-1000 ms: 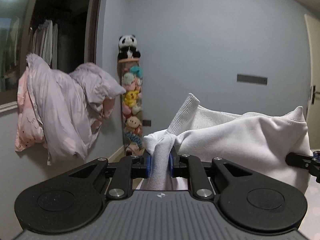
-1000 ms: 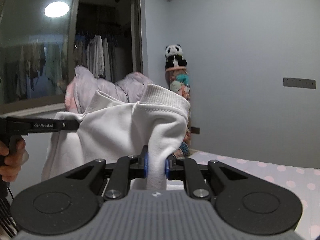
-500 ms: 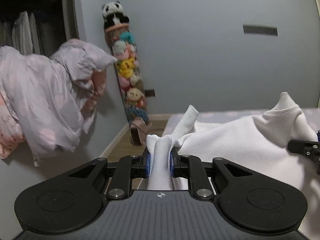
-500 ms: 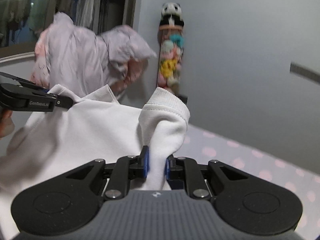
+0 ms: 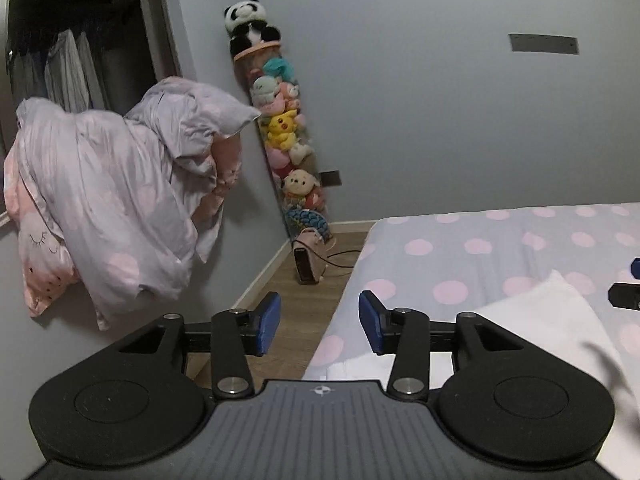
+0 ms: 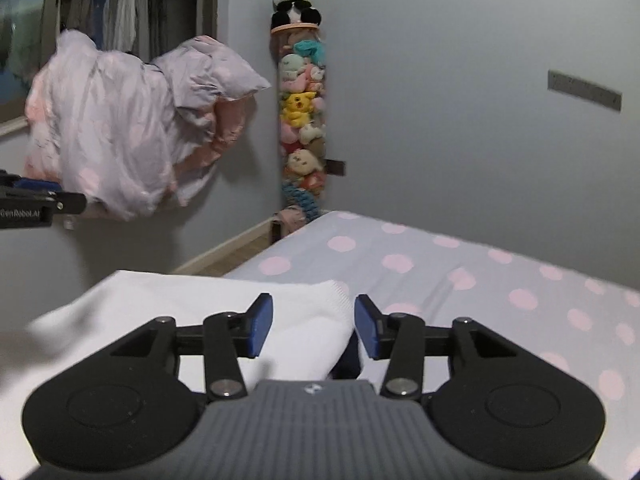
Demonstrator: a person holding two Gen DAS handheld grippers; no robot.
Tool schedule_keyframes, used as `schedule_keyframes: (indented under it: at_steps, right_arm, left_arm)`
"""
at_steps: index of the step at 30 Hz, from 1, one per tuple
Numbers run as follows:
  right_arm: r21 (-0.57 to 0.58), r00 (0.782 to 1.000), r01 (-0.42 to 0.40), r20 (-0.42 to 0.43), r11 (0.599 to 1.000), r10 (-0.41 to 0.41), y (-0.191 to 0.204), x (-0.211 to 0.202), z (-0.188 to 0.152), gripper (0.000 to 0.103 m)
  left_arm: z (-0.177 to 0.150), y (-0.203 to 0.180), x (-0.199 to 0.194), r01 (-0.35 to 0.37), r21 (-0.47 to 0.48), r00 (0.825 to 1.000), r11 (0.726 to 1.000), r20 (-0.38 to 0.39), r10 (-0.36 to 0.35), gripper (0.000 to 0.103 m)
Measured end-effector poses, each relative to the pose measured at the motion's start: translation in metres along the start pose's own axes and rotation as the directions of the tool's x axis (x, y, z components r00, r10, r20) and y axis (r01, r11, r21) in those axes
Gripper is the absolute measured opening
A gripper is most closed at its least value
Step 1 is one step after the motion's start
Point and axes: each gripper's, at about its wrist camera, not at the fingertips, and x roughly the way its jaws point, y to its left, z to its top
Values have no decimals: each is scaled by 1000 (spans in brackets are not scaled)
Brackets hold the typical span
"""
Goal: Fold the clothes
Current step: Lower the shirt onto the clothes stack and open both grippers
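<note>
The white garment (image 5: 556,320) is cut off by the right and lower edges of the left wrist view, and its near part is hidden under the left gripper (image 5: 319,322). A smeared, blurred patch is seen on the garment's near right side. In the right wrist view, the garment's near left portion is blurred, and only a cut-off tip of the left gripper is shown beyond the garment.
</note>
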Motion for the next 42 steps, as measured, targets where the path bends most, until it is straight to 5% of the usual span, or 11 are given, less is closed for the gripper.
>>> schedule_keyframes:
  at_steps: [8, 15, 21, 29, 36, 42]
  right_arm:
    - [34, 989, -124, -82, 992, 127, 31, -64, -28, 54]
    - [-44, 976, -166, -147, 985, 158, 72, -100, -56, 43]
    - [-53, 976, -112, -193, 992, 100, 82, -64, -73, 42]
    - [-29, 961, -116, -258, 993, 105, 69, 11, -77, 41]
    - [34, 953, -123, -275, 992, 128, 51, 40, -66, 41]
    - [-16, 951, -108, -294, 994, 98, 60, 24, -69, 41]
  left_arm:
    - [-40, -1, -74, 111, 24, 992, 994, -56, -109, 54]
    - [-85, 9, -101, 146, -67, 982, 987, -110, -152, 44]
    - [-114, 25, -64, 104, -208, 972, 972, -184, -144, 27]
    - [-132, 17, 2, 85, -221, 962, 972, -237, -138, 6]
    - [-128, 17, 18, 88, -252, 961, 964, -233, -149, 3]
    - [-127, 14, -2, 63, -235, 958, 970, -257, -125, 3]
